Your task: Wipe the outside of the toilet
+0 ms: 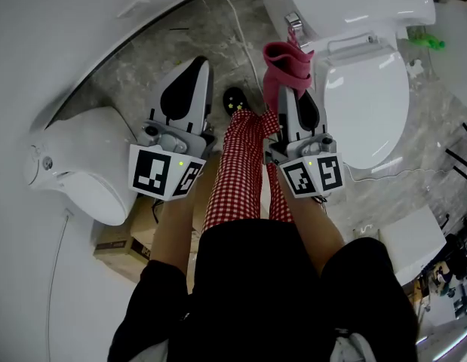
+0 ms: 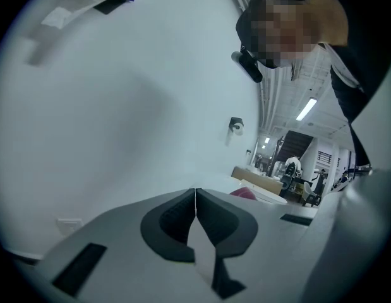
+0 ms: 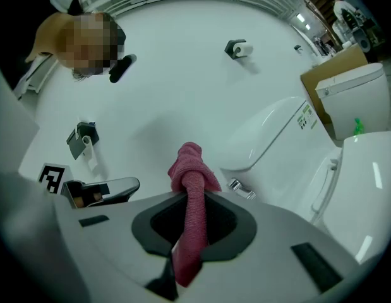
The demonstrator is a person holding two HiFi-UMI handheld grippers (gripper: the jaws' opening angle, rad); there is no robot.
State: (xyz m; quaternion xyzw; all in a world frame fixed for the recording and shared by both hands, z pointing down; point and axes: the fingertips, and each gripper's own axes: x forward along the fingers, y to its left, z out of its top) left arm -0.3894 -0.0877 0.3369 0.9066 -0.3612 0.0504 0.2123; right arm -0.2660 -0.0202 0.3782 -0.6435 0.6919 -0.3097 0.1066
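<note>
**Two grippers up, one cloth clamped, toilet ahead on your right**

Your right gripper (image 3: 191, 199) is closed on a pink cloth (image 3: 189, 226). The cloth is nubbly terry, pinched into a narrow rope between the dark pads, and it bunches into a soft knot above the tips. Your left gripper (image 2: 195, 197) has its jaws pressed together with nothing between them.

The toilet (image 1: 369, 104) is glossy white porcelain with a smooth oval lid and a boxy tank. It stands just beyond the right gripper. The cloth's bunched top sits close to the chrome flush lever (image 1: 293, 23); contact with the tank cannot be judged.

The floor (image 1: 165, 51) is grey veined marble. A thin white cable (image 1: 237, 21) runs across it between the grippers. A second toilet (image 1: 82, 157), rounded and white, lies at your left, with a cardboard box (image 1: 127, 243) beside it. Your red-checked trouser leg (image 1: 241, 164) fills the gap between the grippers. Open floor shows only ahead of the left gripper.
</note>
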